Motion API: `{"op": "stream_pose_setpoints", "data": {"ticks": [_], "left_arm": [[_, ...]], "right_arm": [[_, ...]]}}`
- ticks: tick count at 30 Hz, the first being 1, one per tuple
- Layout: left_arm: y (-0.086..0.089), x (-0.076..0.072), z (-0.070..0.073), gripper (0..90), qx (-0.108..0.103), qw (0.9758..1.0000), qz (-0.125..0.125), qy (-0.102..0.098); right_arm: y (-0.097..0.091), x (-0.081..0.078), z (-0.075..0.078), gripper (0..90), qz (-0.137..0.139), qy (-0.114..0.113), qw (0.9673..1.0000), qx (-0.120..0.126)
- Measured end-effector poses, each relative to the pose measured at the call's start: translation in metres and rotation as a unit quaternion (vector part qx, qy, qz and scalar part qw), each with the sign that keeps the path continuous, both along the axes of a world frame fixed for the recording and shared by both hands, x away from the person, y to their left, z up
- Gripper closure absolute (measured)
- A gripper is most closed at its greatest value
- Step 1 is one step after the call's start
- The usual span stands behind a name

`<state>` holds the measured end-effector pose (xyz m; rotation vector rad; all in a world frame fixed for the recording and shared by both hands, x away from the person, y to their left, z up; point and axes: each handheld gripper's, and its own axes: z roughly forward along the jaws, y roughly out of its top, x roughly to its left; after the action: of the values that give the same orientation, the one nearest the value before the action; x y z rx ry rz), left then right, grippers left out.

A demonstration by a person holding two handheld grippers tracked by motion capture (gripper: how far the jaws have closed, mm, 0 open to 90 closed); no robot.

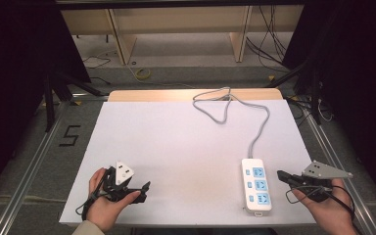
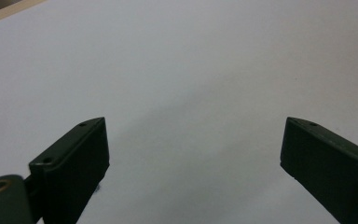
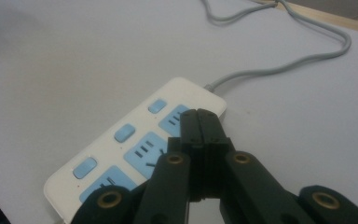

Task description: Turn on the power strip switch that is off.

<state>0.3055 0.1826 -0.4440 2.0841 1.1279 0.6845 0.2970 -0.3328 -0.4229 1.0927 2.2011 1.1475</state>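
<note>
On table, power strip (image 1: 257,185) lengthwise front-to-back.

Power strip (image 1: 256,184) lies on table (image 1: 176,142), right near corner.

High view: white table cover (image 1: 176,142) is lit evenly from above; surroundings are left near-black at both sides. Soft, low-resolution detail throughout. Left gripper view: faint shadow is cast on the cover between the jaws. Right gripper view: power strip (image 3: 135,144) is rendered sharp, near linkage slightly blurred.
</note>
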Motion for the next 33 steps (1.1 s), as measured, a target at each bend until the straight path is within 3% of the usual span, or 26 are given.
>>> {"op": "stream_pose_setpoints", "data": {"ticks": [18,33], "left_arm": [[-0.002,0.001,-0.001,7.7,0.001,1.0000,-0.003,-0.001],[-0.003,0.001,-0.001,7.8,0.004,1.0000,-0.004,0.000]], "right_arm": [[0.016,0.008,0.002,90.0,0.023,0.036,0.9991,-0.005],[0.023,0.014,0.002,90.0,0.024,0.063,0.9977,-0.007]]}}
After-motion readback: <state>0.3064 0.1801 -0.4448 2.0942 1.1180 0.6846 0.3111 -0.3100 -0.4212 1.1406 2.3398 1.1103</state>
